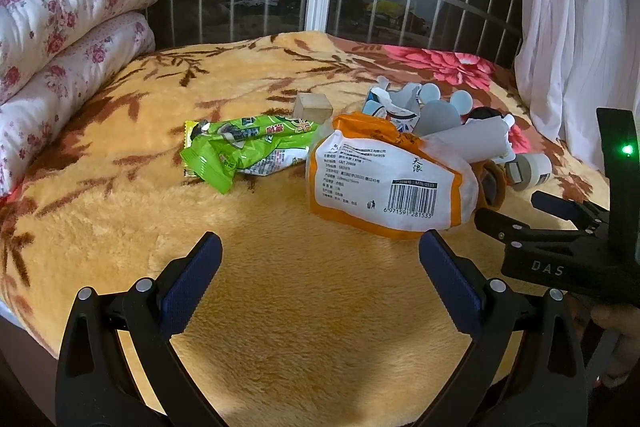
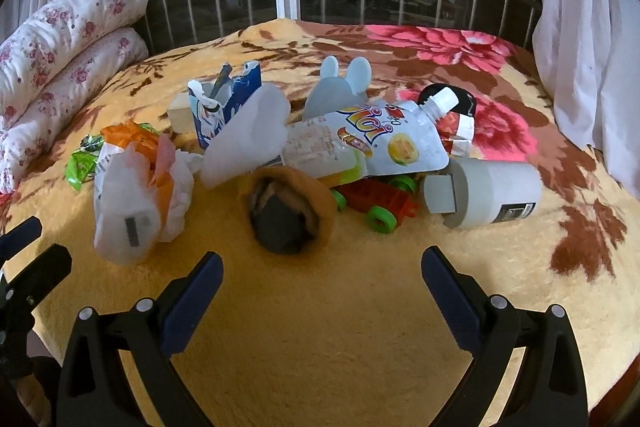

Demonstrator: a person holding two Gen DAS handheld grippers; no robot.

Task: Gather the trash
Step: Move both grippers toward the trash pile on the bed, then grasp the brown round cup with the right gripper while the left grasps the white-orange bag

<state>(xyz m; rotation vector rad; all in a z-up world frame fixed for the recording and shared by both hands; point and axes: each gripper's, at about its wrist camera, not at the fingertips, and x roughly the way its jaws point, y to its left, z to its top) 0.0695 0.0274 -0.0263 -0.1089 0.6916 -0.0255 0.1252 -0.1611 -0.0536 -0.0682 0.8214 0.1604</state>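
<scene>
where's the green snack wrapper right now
The green snack wrapper lies on the blanket in the left wrist view, left of the orange and white bag and ahead of the open left gripper.

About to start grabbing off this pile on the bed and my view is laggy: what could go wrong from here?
1. The drink pouch lies across the red toy car, so lifting it may drag the toy along.
2. The gray cylinder lies on its side and could roll if bumped.
3. The left gripper and right gripper, both open, sit close together near the orange-and-white bag; they could collide.
</scene>
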